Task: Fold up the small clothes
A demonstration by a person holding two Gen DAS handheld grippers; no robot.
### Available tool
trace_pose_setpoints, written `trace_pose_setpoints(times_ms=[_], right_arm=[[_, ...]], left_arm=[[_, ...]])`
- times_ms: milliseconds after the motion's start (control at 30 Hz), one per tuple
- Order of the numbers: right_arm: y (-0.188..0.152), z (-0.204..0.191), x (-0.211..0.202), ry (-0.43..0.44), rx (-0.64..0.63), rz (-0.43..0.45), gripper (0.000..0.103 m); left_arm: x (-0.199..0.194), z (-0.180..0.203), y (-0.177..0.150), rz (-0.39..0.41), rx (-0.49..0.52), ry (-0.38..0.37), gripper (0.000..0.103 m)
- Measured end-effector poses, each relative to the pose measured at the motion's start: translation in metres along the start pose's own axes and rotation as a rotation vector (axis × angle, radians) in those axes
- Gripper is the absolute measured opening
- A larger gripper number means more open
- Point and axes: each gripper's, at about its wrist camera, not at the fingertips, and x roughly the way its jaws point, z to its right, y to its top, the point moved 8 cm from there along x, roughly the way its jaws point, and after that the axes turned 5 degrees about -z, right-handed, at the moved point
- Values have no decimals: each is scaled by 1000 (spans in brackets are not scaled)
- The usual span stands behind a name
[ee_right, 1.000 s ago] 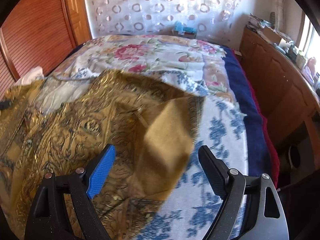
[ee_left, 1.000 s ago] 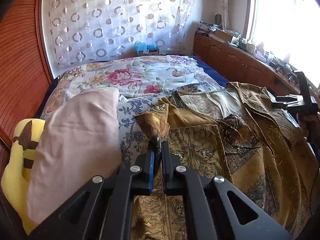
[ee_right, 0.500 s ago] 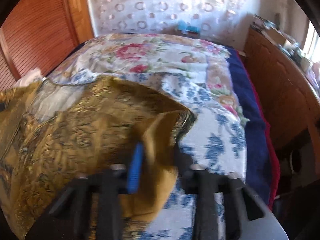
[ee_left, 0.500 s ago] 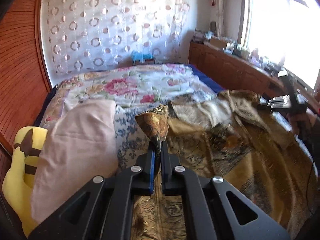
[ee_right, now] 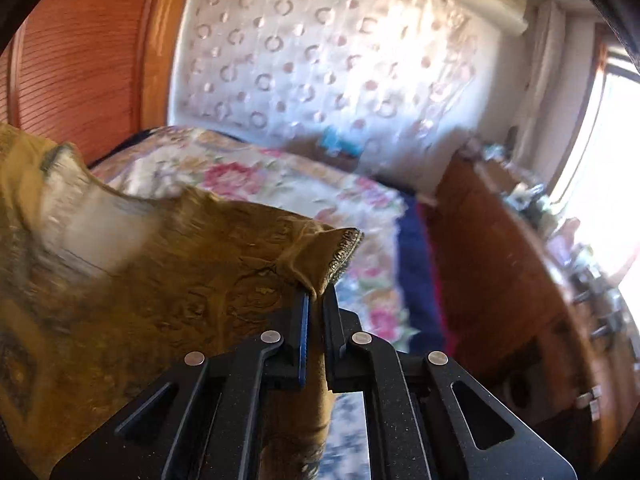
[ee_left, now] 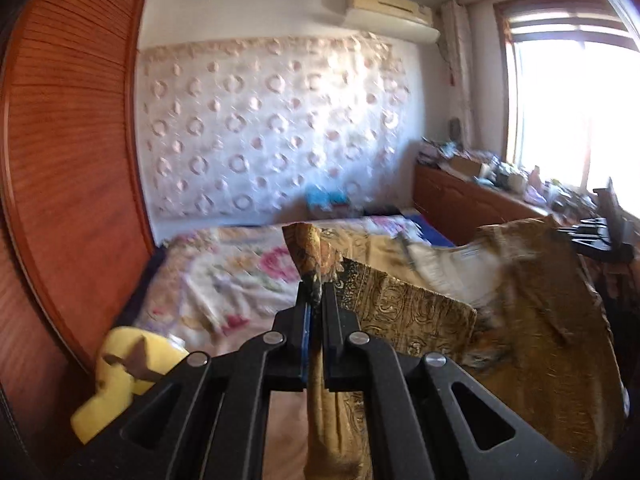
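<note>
Above bed [ee_left: 224, 276], pinched gold garment [ee_left: 536, 320]

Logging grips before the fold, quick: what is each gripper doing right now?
Left gripper: shut on a corner of the gold patterned garment.
Right gripper: shut on another corner of the same garment.

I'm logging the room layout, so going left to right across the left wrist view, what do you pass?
Wooden wardrobe door → yellow plush toy → left gripper shut on the golden patterned garment → right gripper at the garment's far corner.
</note>
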Motion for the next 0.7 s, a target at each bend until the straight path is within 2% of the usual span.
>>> trace_pose_setpoints(times_ms=[100, 200, 367, 500, 567, 700], right_arm=[[19, 14, -24, -28, 18, 29, 3], [20, 16, -44, -23, 20, 49, 3], [-4, 9, -70, 20, 36, 68, 3], [-41, -6, -102, 99, 54, 96, 3], [-71, -15, -118, 131, 62, 99, 3], [-133, -27, -147, 204, 106, 84, 3]], left_arm=[[-14, -13, 14, 42, 11, 43, 0], [-22, -18, 13, 56, 12, 44, 0], [-41, -14, -21, 40, 27, 19, 0], [-68, -7, -68, 16, 22, -8, 0], [-89, -5, -101, 5, 21, -11, 0], [-116, -8, -144, -27, -33, -18, 0]])
